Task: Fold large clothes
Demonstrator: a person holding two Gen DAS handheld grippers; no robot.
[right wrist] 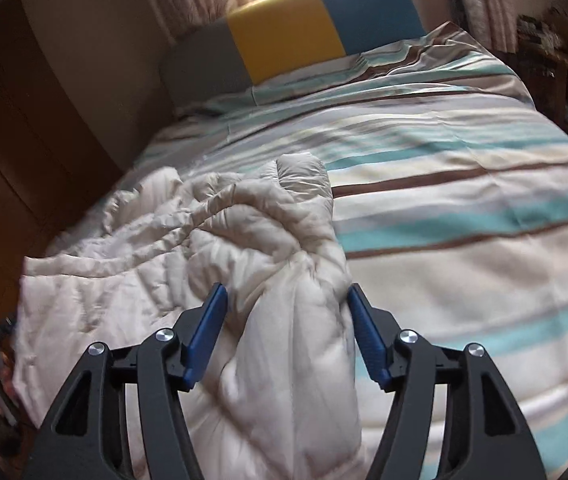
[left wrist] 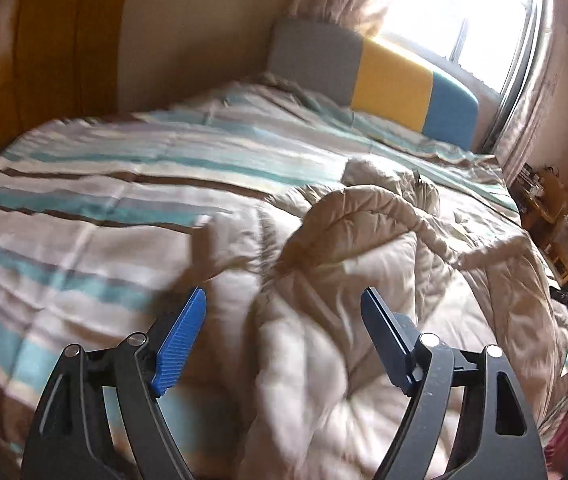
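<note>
A large beige quilted garment (left wrist: pixel 364 280) lies crumpled on the striped bed cover (left wrist: pixel 103 168). It also shows in the right wrist view (right wrist: pixel 219 240), with a puffy sleeve end (right wrist: pixel 304 176) pointing toward the headboard. My left gripper (left wrist: pixel 284 300) is open and hovers over the garment's left part, holding nothing. My right gripper (right wrist: pixel 288 296) is open with a thick fold of the garment (right wrist: pixel 296 340) between its blue fingers (right wrist: pixel 368 340); the jaws stand apart from the fold.
A grey, yellow and blue headboard (left wrist: pixel 396 80) stands at the far end under a bright window (left wrist: pixel 456 12) with curtains. A wooden wardrobe (left wrist: pixel 43 40) stands left of the bed. Cluttered wooden shelves (left wrist: pixel 552 216) stand at the right. The striped bed cover (right wrist: pixel 464 200) extends to the right.
</note>
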